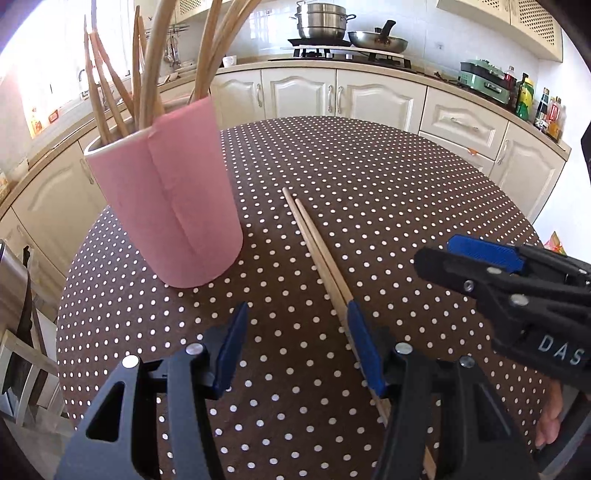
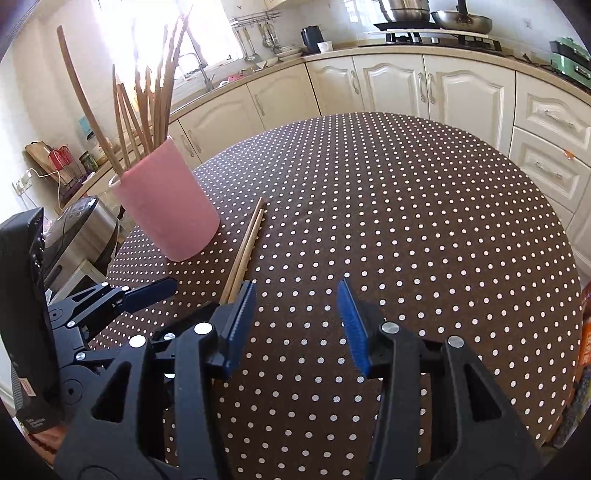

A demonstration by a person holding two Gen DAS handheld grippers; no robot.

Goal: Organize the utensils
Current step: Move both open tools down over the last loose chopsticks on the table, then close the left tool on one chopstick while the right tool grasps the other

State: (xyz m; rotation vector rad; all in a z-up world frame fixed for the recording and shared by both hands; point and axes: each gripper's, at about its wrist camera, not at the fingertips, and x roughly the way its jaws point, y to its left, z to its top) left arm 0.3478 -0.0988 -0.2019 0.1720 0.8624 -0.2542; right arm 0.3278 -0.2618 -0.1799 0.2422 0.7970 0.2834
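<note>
A pair of wooden chopsticks [image 1: 317,251] lies side by side on a round desk [image 1: 406,192] covered in brown cloth with white dots. Just beside them, at about ten o'clock in the left wrist view, a pink utensil holder [image 1: 166,199] stands upright but apart from them, bristling with long wooden utensils [image 1: 147,74].

The left gripper [image 1: 297,314] hangs above the cloth with its blue-padded fingers [image 1: 231,343] spread well apart and nothing held; the near ends of the chopsticks pass under the finger at its three o'clock side, and whether that pad touches them cannot be told. The right gripper [image 2: 297,291] sits just to the right of the chopsticks' near ends, its fingers [image 2: 352,325] likewise parted over bare cloth and gripping nothing. In the left wrist view the right gripper enters from three o'clock, and part of a hand [image 1: 550,417] shows near five o'clock.

Behind the desk runs a counter of cream cabinets [image 1: 369,96], with a steel pot [image 1: 321,20] and a pan [image 1: 376,38] on the stove at twelve o'clock and bottles [image 1: 532,99] at two o'clock.
</note>
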